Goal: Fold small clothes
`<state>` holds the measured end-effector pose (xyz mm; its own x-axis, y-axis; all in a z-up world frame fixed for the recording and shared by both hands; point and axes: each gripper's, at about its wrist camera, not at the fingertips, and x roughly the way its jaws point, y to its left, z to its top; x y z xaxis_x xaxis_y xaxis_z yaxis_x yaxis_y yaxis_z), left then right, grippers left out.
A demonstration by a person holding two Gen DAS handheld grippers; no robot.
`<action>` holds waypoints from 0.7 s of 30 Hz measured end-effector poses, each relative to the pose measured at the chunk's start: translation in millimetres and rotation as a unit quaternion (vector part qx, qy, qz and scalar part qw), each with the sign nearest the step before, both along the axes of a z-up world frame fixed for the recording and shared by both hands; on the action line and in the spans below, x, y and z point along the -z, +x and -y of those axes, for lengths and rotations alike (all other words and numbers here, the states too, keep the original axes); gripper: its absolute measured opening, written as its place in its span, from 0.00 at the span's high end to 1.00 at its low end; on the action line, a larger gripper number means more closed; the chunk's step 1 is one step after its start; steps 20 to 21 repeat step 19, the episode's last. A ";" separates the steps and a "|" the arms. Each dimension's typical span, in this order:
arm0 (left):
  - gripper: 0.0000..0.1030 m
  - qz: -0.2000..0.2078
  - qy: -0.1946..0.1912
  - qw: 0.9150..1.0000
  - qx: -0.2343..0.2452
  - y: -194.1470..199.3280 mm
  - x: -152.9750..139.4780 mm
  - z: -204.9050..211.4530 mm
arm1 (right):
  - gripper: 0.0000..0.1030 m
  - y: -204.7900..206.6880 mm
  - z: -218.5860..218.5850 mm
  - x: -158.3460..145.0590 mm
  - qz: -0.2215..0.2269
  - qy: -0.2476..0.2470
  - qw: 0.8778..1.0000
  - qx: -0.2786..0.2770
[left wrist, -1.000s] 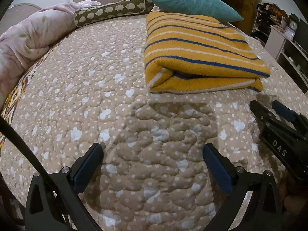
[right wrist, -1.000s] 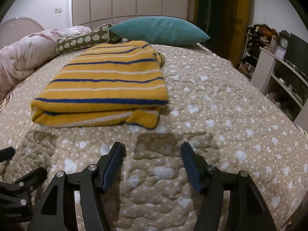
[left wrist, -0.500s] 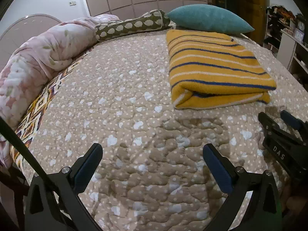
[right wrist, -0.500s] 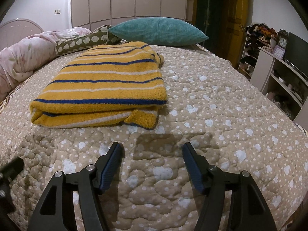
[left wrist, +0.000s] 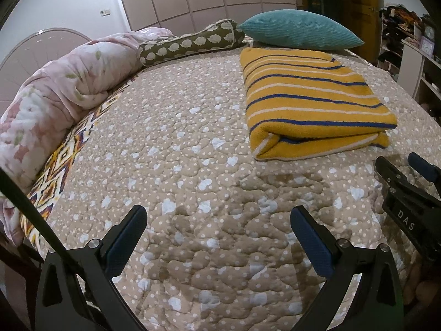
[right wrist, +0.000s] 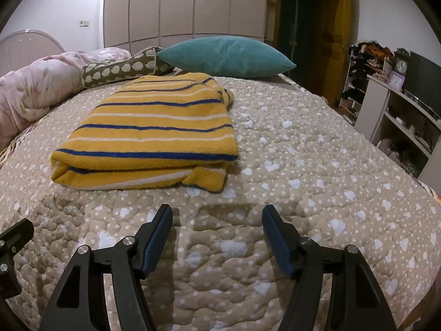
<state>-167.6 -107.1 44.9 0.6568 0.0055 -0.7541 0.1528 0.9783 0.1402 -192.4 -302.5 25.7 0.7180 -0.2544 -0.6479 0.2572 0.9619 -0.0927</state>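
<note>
Left gripper (left wrist: 217,226) fingers (left wrist: 125,238) spread wide, empty, over quilted bed (left wrist: 165,143). Folded yellow striped garment (left wrist: 311,99) lies ahead-right, w/ teal pillow (left wrist: 300,30) behind it. Right gripper (left wrist: 405,182) at right edge, near garment's front corner.

Two black handheld grippers with blue finger pads.
The left gripper (left wrist: 217,237) and right gripper (right wrist: 216,235) show silver screws; white "DAS" lettering marks the right one.
</note>
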 end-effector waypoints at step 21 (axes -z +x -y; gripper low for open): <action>0.00 -0.016 -0.008 1.000 0.016 2.1 5.8 1.1 | 0.31 0.8 -10.8 2.3 -0.007 0.002 1.000 -0.007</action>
